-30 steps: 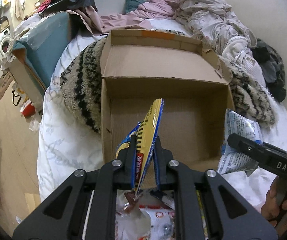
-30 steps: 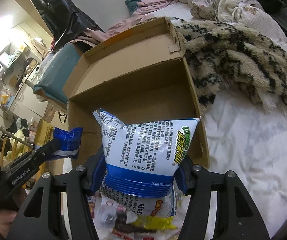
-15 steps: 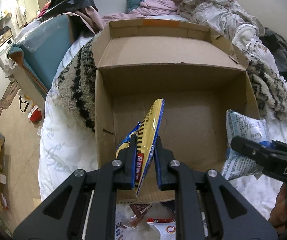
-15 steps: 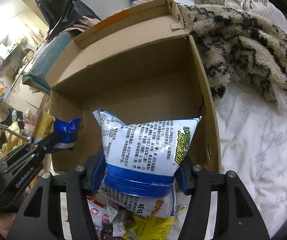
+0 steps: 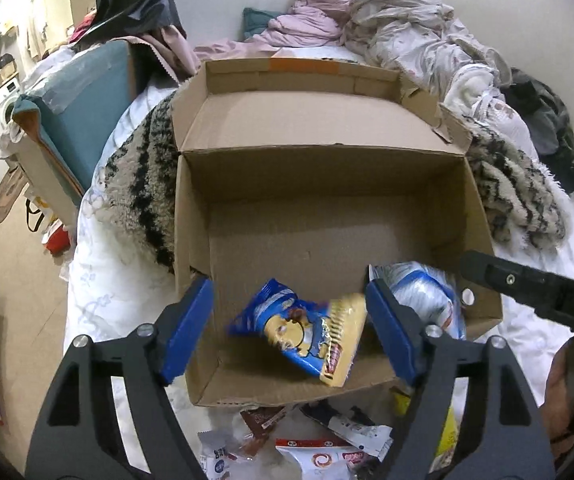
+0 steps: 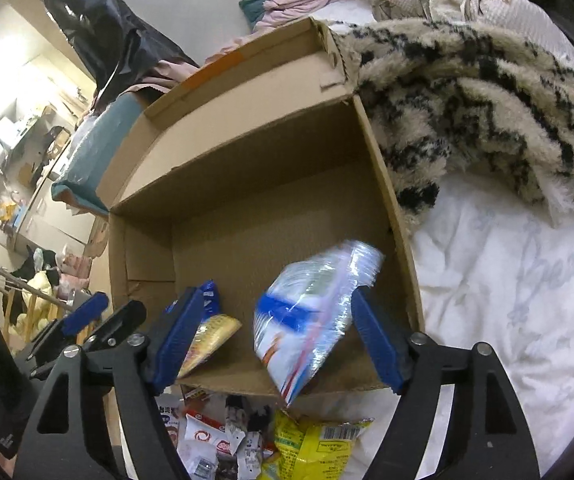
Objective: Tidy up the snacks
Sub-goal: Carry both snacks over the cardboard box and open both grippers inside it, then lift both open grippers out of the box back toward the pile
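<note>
An open cardboard box (image 5: 327,184) lies on the bed; it also shows in the right wrist view (image 6: 247,208). My left gripper (image 5: 289,330) is open over the box's near end. A blue and yellow snack bag (image 5: 307,338) is loose between its fingers, inside the box. My right gripper (image 6: 275,338) is open too. A blurred white and blue snack bag (image 6: 311,316) is loose between its fingers at the box's near right corner. That bag also shows in the left wrist view (image 5: 423,296). The blue and yellow bag shows in the right wrist view (image 6: 207,336).
A pile of snack packets (image 5: 327,440) lies on the white sheet before the box, also in the right wrist view (image 6: 271,436). A striped furry blanket (image 6: 487,112) lies right of the box. Crumpled clothes (image 5: 387,36) lie behind. A teal cushion (image 5: 75,112) stands left.
Both grippers have opened and let go of their bags, which now drop into the box's near end. Both grippers moved forward over the box.
</note>
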A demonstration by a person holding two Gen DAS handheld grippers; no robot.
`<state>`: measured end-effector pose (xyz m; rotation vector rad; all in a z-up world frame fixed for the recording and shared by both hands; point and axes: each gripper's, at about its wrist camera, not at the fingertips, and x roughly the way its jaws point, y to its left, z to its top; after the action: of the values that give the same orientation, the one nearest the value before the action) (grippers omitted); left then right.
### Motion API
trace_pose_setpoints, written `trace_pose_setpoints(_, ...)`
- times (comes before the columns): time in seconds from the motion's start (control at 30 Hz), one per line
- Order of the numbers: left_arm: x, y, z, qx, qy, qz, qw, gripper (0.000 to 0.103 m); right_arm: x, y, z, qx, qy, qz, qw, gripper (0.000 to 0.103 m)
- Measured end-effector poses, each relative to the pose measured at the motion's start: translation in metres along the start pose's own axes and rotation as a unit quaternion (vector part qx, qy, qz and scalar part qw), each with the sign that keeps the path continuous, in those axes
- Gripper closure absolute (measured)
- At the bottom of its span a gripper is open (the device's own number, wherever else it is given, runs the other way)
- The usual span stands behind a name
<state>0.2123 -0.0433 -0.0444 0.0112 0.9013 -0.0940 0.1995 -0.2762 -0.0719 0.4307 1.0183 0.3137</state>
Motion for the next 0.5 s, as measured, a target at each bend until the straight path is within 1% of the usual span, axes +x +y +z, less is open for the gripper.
trace_pose_setpoints(0.13,-0.005,0.001,-0.001,0.001,-0.002,0.003,1.0,0.027,-0.007,0.002,-0.001,-0.007,-0.006,-0.012,1.0,0.024)
trace_pose_setpoints(0.37,-0.025,0.013,-0.002,-0.018,-0.01,0.008,0.9998,0.027,-0.02,0.007,-0.006,-0.013,-0.014,-0.019,1.0,0.024)
trace_pose_setpoints(0.4,-0.028,0.015,-0.002,-0.021,-0.01,0.005,0.9997,0.027,-0.023,0.008,-0.007,-0.013,-0.016,-0.019,1.0,0.024)
trace_pose_setpoints(0.47,-0.038,0.021,-0.004,-0.032,-0.012,-0.012,0.9993,0.027,-0.031,0.012,-0.01,-0.015,-0.021,-0.016,1.0,0.024)
trace_pose_setpoints(0.5,-0.042,0.024,-0.006,-0.036,-0.013,-0.013,0.9992,0.027,-0.034,0.014,-0.012,-0.016,-0.023,-0.013,1.0,0.024)
